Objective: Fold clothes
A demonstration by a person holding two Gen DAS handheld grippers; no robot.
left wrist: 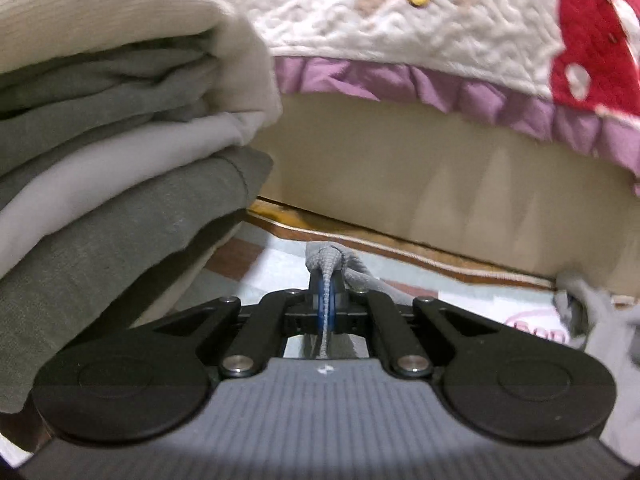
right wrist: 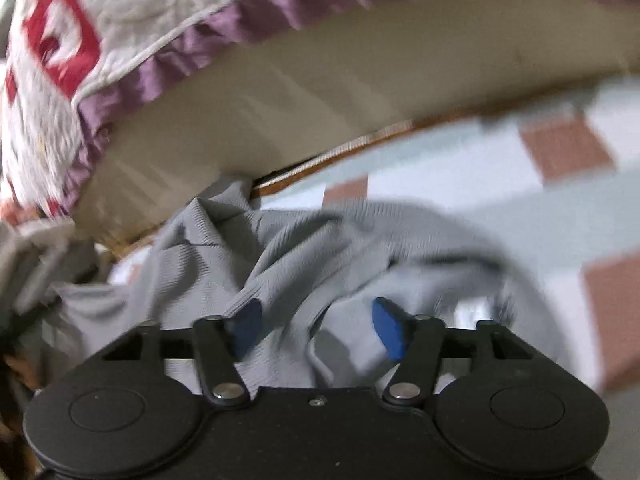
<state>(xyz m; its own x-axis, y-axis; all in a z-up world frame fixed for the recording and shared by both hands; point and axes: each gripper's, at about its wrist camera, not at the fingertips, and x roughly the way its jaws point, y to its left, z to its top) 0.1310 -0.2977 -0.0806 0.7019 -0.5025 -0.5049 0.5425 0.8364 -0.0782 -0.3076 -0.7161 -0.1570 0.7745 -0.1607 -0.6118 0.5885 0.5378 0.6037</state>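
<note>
**Grey garment gripped on one side only**

We saw the grey ribbed garment (right wrist: pixel 304 248) lying crumpled on the checked mat (right wrist: pixel 560 148) beside the bed base (right wrist: pixel 320 100). Our left gripper (left wrist: pixel 327 300) had its fingers pressed together on a fold of that cloth, which rose between the blue pads (left wrist: pixel 322 300). Our right gripper (right wrist: pixel 318 330) hung over the garment's near part with its fingers (right wrist: pixel 386 326) spread, the cloth bunched between them but not pinched. On the left stood a stack of folded clothes (left wrist: pixel 120 128). A quilt with a purple frill (left wrist: pixel 400 40) hung over the bed base.
</note>
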